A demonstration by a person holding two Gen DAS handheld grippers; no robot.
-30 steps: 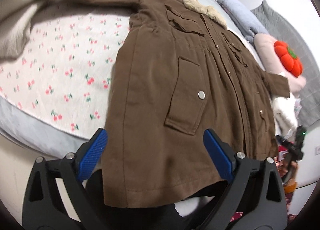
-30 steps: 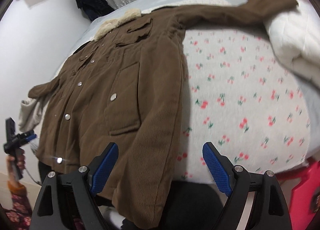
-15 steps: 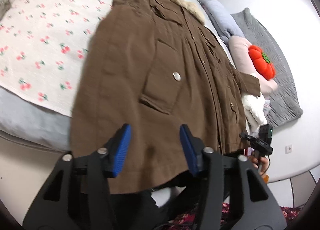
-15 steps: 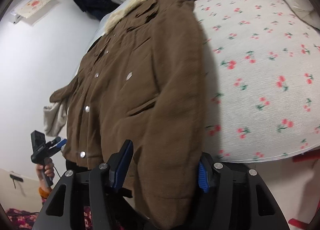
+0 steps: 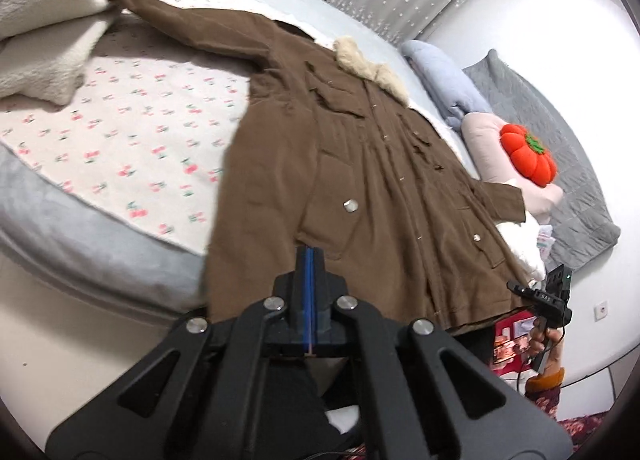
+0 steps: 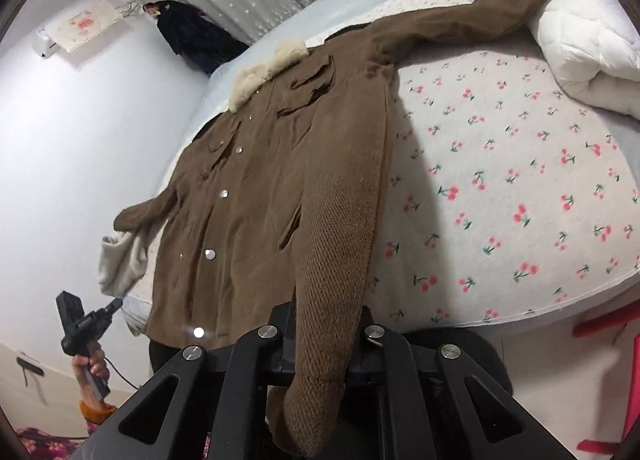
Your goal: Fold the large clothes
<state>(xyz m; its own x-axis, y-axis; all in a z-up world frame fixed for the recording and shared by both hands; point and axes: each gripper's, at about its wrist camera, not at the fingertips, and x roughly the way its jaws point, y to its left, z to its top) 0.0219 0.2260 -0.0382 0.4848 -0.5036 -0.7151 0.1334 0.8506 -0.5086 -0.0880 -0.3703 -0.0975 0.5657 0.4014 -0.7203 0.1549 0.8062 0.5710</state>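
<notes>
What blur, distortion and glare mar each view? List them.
Left wrist view: fisheye bends the bed edge; cherry sheet is motion-smeared; black corner vignette. Right wrist view: sharper; the brown coat hem fills the foreground; a snap flares white; wall is overexposed.

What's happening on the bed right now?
A person is working a brown coat laid face up on the cherry-print sheet, sleeves spread. The right tongs are clamped on a bunched fold at the hem corner. The left tongs are shut over the hem; whether they pinch cloth is unclear. No fold is made yet.
</notes>
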